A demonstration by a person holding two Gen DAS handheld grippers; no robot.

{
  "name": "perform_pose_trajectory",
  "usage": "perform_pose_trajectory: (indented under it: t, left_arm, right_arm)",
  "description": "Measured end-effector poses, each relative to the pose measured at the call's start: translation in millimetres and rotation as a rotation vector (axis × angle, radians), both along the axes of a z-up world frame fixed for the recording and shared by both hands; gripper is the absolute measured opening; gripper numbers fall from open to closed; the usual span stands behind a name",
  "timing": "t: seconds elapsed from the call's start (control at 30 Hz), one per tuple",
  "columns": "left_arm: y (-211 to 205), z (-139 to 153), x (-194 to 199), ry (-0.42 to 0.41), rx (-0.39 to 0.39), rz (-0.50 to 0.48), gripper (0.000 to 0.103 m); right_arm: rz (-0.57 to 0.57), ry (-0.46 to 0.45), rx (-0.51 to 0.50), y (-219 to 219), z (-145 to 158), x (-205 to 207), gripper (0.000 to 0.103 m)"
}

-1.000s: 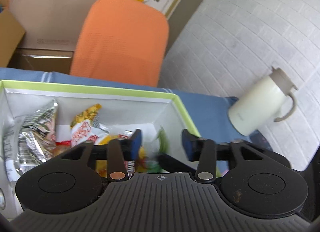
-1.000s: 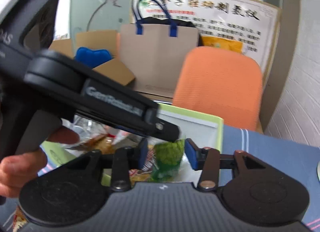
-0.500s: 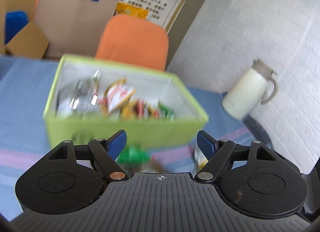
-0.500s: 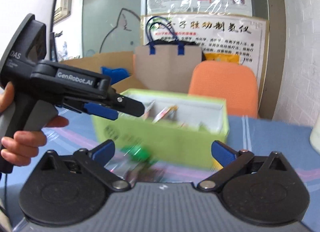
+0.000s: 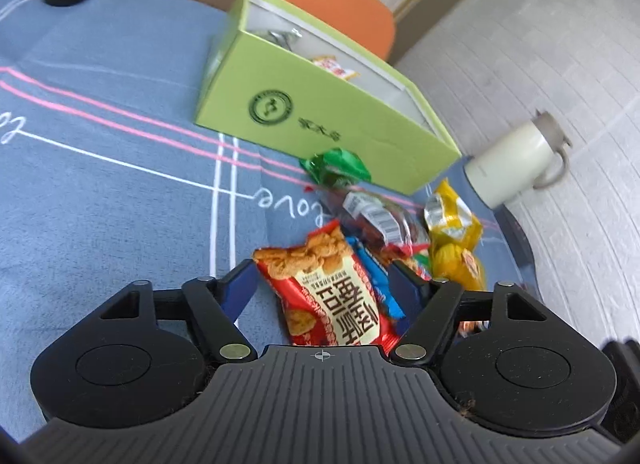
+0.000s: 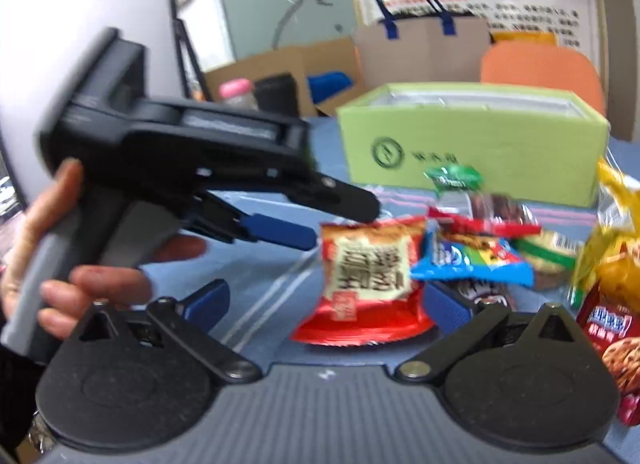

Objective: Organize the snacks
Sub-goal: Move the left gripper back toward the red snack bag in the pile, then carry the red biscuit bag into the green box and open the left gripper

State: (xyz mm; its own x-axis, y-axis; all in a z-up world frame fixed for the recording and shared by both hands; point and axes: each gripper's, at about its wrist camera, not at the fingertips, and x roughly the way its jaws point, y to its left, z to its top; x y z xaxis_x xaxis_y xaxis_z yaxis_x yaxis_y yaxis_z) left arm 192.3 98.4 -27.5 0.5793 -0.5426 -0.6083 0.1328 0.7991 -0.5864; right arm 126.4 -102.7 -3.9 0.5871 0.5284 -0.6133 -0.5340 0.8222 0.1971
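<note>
Left wrist view: the red snack packet (image 5: pixel 336 296) is partly hidden by the left gripper (image 5: pixel 324 284), whose closing jaws are set astride it without pressing, near the green box (image 5: pixel 320 120). Right wrist view: blurred; the packet is seen between the right gripper's (image 6: pixel 326 300) wide-spread fingers.

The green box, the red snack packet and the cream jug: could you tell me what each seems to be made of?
The green box looks like matte cardboard: flat folded walls, a printed logo, a white lining. The red snack packet looks like glossy plastic film: it wrinkles, shines and has crimped ends. The cream jug has a smooth satin shell, plastic or coated metal; the pictures do not show which.
</note>
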Motion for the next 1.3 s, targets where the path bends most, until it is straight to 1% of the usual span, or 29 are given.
perform_pose_trajectory:
  t: [0.1,0.2,0.23,0.33,0.43,0.53,0.6,0.63,0.67,0.7,0.73,0.8,0.83,0.9,0.97,1.07,1.13,1.23,1.3]
  left_arm:
    - [-3.4,-7.3,6.1,0.020,0.017,-0.014,0.048]
    - [-4.2,-12.4,7.1,0.036,0.027,-0.035,0.041]
    - [-1.5,-12.1,4.3,0.029,0.037,-0.036,0.036]
    - [14.2,-13.1,-8.6,0.027,0.033,-0.040,0.036]
    - [25.3,-9.7,-15.7,0.018,0.049,-0.013,0.038]
    - [25.7,-7.4,-5.7,0.010,0.062,-0.013,0.044]
    - [20.8,-9.4,1.7,0.023,0.057,-0.042,0.043]
    - [17.4,-10.6,3.3,0.029,0.061,-0.057,0.041]
    - [14.2,-10.5,2.1,0.019,0.073,-0.073,0.036]
    - [10.5,-10.9,0.1,0.019,0.089,-0.093,0.022]
    - [10.7,-10.6,-3.3,0.017,0.100,-0.092,0.018]
    - [14.1,-5.5,-10.9,0.011,0.107,-0.074,0.013]
    - [16.3,0.1,-13.2,0.004,0.104,-0.064,0.012]
    - [16.9,14.1,-10.5,-0.020,0.088,-0.052,0.012]
    - [12.4,31.1,1.6,-0.059,0.073,-0.057,0.012]
    - [-2.3,58.1,39.1,-0.121,0.069,-0.094,0.012]
    - [-23.6,77.4,70.9,-0.162,0.067,-0.127,0.013]
    - [-60.5,98.8,123.0,-0.201,0.077,-0.166,0.013]
    - [-80.7,102.9,155.0,-0.202,0.088,-0.176,0.013]
  right_arm:
    - [-0.015,0.008,-0.023,6.5,-6.1,7.3,0.102]
    - [0.013,0.030,-0.014,18.8,-11.4,5.4,0.102]
    - [0.027,0.033,-0.013,22.0,-11.9,4.3,0.102]
    - [0.079,0.035,-0.014,33.5,-13.6,0.1,0.102]
    - [0.086,0.017,-0.039,41.1,-12.8,-0.8,0.102]
    - [0.056,0.025,-0.041,40.3,-12.4,6.4,0.102]
    - [0.047,0.040,-0.044,39.4,-14.0,10.7,0.102]
    - [0.049,0.048,-0.049,40.6,-15.7,12.6,0.102]
    - [0.059,0.054,-0.054,42.2,-17.8,13.0,0.101]
    - [0.071,0.034,-0.069,45.0,-17.3,10.0,0.097]
    - [0.070,0.003,-0.103,48.9,-16.1,6.8,0.087]
    - [0.091,-0.018,-0.091,47.6,-11.6,3.5,0.083]
    - [0.098,-0.028,-0.073,45.5,-7.4,3.3,0.083]
    - [0.104,-0.075,-0.073,42.5,5.8,7.0,0.083]
    - [0.087,-0.129,-0.074,36.1,22.2,18.2,0.083]
    - [0.053,-0.203,-0.092,17.8,47.2,49.9,0.083]
    - [0.021,-0.245,-0.120,2.5,63.0,79.1,0.084]
    - [-0.021,-0.256,-0.155,-19.7,78.8,128.1,0.084]
    - [-0.036,-0.227,-0.168,-33.0,81.3,161.6,0.084]
